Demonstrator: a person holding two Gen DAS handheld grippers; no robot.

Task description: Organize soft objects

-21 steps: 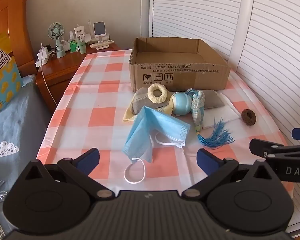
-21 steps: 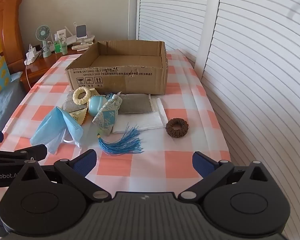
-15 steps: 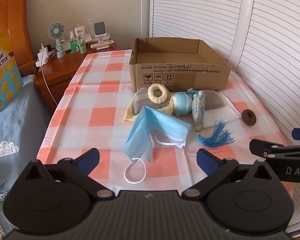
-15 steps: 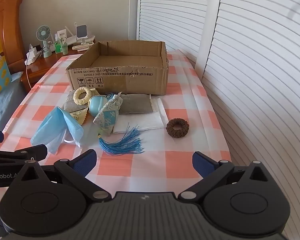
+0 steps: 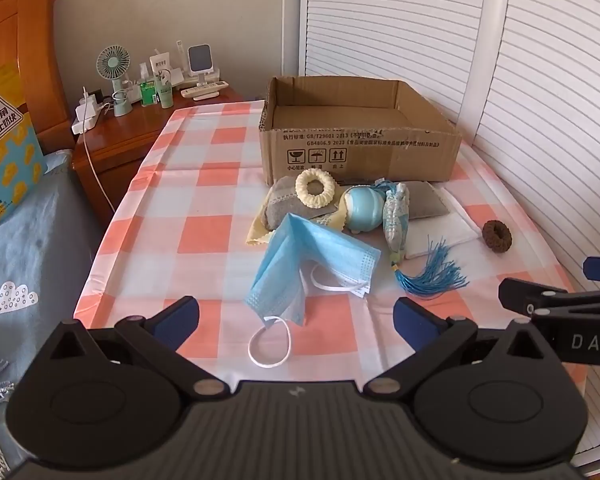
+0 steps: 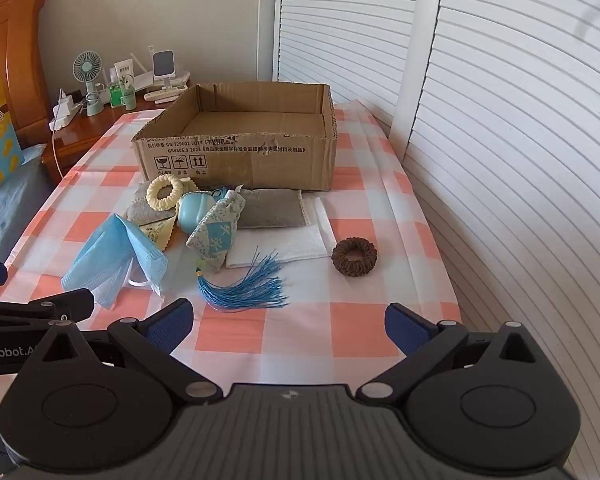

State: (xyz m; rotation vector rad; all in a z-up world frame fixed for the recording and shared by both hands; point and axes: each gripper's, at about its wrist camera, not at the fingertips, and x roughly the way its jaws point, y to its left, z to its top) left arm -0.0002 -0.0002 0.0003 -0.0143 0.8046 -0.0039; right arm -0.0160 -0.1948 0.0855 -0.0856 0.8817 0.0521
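while both grippers hover over the near edge of the checked tablecloth (image 5: 216,236), neither touches anything. left gripper (image 5: 296,320): fingers spread wide, nothing between them; the ear loop of the blue face mask (image 5: 308,264) lies just ahead of the gap. right gripper (image 6: 286,322): fingers likewise wide apart and holding nothing, with the blue tassel (image 6: 244,284) just beyond the left fingertip.

soft objects lie in a loose cluster in front of the cardboard box (image 5: 360,148), none inside it as far as the views show. the cream scrunchie (image 5: 315,189) rests on a grey pouch (image 5: 280,210), which sits on a yellow cloth (image 5: 260,234). beside these sit a round light-blue item (image 5: 362,212) and a patterned sachet (image 6: 218,236), its tassel trailing toward the grippers. a second grey pouch (image 6: 270,210) lies just before the box wall, partly over a folded white cloth (image 6: 284,244). the brown scrunchie (image 6: 354,257) sits alone, apart to the right of the white cloth.

a wooden nightstand (image 5: 120,140) beyond the table carries a small fan (image 5: 114,68) and bottles.
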